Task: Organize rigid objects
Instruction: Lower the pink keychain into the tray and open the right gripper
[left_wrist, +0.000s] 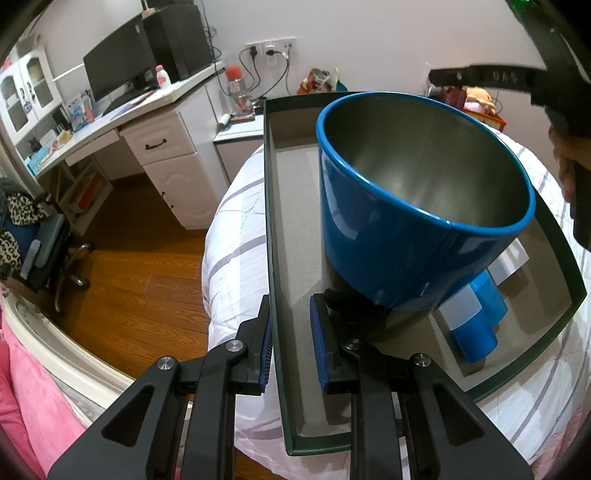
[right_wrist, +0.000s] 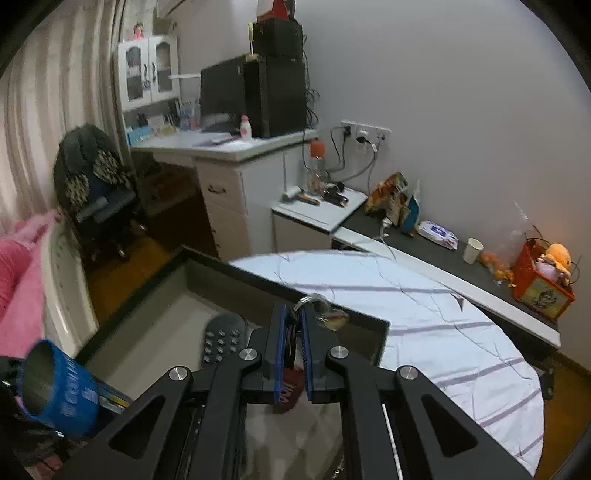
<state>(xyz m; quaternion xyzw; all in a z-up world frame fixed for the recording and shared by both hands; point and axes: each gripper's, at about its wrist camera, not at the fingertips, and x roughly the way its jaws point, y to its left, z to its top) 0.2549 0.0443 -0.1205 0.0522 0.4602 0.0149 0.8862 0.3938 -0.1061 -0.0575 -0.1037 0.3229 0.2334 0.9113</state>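
Left gripper (left_wrist: 291, 345) pinches the wall of the dark cardboard tray (left_wrist: 275, 236) on the bed, steadying it; glossy blue metal cup (left_wrist: 417, 206) stands inside. Right gripper (right_wrist: 293, 345), clamped on a small shiny keyring-like item (right_wrist: 325, 314), should lower slowly into bare tray floor, clear of the cup.

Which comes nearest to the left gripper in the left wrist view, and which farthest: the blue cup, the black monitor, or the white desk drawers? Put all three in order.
1. Blue cup, in the box just beyond the left gripper.
2. White desk drawers, across the floor, left.
3. Black monitor, on the desk, upper left.
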